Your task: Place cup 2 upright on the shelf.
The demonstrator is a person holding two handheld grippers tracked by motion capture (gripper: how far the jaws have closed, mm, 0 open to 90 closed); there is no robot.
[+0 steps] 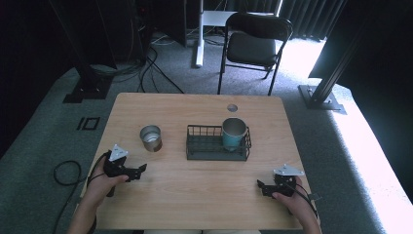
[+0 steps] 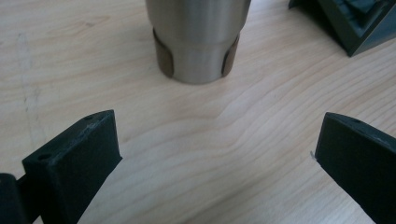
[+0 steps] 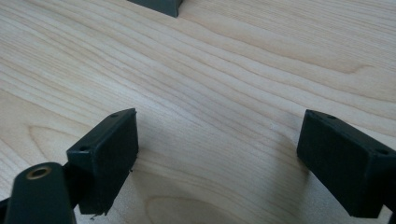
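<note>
High view: a steel cup (image 1: 151, 138) stands upright on the table (image 1: 195, 195), left of a wire rack (image 1: 204, 146) that holds a teal cup (image 1: 234, 133) at its right end. The left gripper (image 1: 142, 169) rests near the steel cup on the person's side; the right gripper (image 1: 260, 185) lies well apart, near the table's right front.

Left gripper view: the jaws stand wide apart with nothing between them, aimed at the steel cup's (image 2: 196, 42) narrowed base just ahead. The cup looks rigid, light and smooth, so likely slippery; the dark pads on its lower wall or the straight wall above seem the best hold.

Right gripper view: the jaws are spread over bare wood, and the rack's corner (image 3: 159, 5) shows at the top.
</note>
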